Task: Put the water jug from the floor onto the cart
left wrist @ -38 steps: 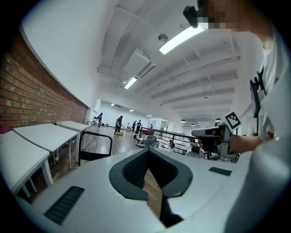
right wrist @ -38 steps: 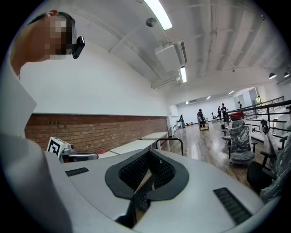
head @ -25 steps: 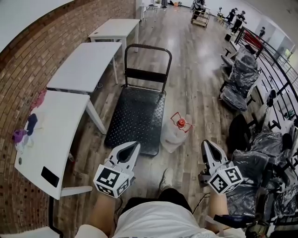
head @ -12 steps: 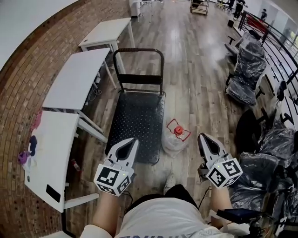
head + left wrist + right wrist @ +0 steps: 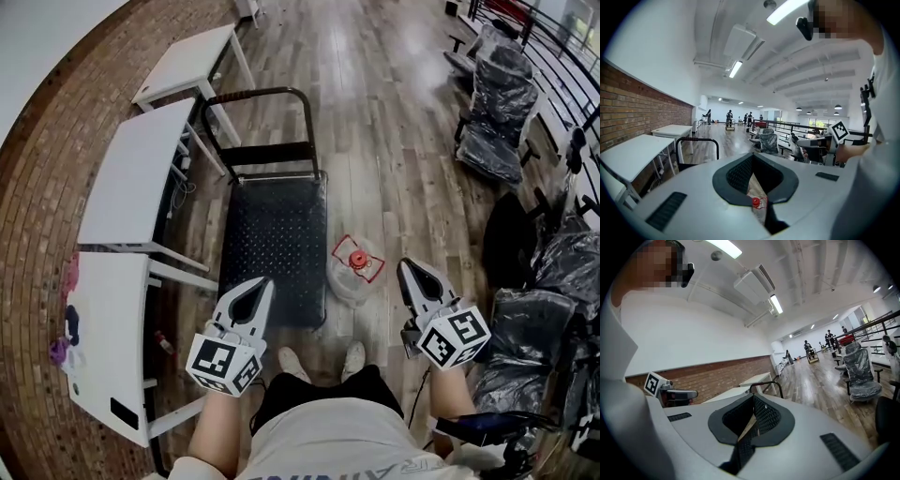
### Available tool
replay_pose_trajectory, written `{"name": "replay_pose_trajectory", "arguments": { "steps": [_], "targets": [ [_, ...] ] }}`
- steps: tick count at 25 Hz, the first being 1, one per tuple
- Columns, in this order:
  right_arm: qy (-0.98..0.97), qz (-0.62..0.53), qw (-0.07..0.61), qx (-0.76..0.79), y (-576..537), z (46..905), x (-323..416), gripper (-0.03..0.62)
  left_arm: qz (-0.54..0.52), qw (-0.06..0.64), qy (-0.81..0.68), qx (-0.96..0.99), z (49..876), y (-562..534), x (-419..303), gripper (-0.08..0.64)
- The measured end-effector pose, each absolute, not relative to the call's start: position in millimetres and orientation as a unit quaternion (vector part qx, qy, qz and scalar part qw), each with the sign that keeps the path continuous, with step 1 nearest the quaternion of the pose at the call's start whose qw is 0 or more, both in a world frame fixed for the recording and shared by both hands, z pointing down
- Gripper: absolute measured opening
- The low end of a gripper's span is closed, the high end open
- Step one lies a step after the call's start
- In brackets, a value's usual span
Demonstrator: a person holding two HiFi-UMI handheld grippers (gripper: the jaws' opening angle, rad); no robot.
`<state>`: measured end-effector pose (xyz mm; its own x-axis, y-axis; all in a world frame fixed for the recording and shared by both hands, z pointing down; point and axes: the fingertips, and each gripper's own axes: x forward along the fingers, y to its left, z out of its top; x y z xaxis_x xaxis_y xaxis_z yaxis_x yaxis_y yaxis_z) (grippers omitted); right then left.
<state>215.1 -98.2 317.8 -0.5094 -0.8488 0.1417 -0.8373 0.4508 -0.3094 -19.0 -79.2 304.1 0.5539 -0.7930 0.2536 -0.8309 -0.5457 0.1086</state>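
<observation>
The water jug (image 5: 354, 274), clear with a red cap, sits on the wooden floor (image 5: 394, 141). It is just beside the near right corner of the cart (image 5: 274, 239), and we cannot tell whether the two touch. The cart's black studded deck is bare, and its handle bar stands at the far end.

We hold the left gripper (image 5: 263, 283) over the near edge of the deck, to the left of the jug. Its jaws meet at the tips and grip nothing. In the left gripper view, the jug's red cap shows on the floor beyond them, through the slit behind the tips.

The right gripper (image 5: 403, 268) hangs just right of the jug and clear of it. Its jaws are also pressed together and empty. The jug therefore lies between the two grippers, and neither touches it.

Our shoes (image 5: 286, 361) stand just behind the cart. White tables (image 5: 131, 178) line the brick wall on the left. Wrapped chairs (image 5: 502, 141) stand along the railing on the right.
</observation>
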Motion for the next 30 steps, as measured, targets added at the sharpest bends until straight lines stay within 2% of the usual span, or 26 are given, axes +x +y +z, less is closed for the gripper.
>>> {"name": "replay_pose_trajectory", "arguments": {
  "steps": [10,14,17,21,27,30],
  "targets": [
    [0.822,-0.153,0.012,-0.548,-116.1,298.0,162.7,0.003,0.065,0.099,-0.404,0.907,305.7,-134.0,-73.7,0.000],
    [0.825,-0.142,-0.009,-0.547,-121.7,298.0,120.3,0.003,0.070,0.087,-0.405,0.907,310.7,-149.5,-114.8,0.000],
    [0.827,-0.150,-0.028,-0.541,-124.0,308.5,101.8,0.003,0.066,0.103,-0.411,0.903,318.1,-149.4,-133.5,0.000],
    [0.826,-0.153,-0.043,-0.541,-144.8,330.0,107.0,0.003,0.061,0.118,-0.422,0.897,334.6,-155.8,-138.1,0.000],
    [0.824,-0.189,-0.101,-0.524,-164.8,399.4,131.3,0.008,0.091,0.168,-0.471,0.861,384.3,-145.8,-140.3,0.000],
    [0.821,-0.201,-0.131,-0.517,-177.2,442.0,149.6,0.049,0.110,0.179,-0.490,0.846,411.3,-148.0,-130.2,0.000]
  ]
}}
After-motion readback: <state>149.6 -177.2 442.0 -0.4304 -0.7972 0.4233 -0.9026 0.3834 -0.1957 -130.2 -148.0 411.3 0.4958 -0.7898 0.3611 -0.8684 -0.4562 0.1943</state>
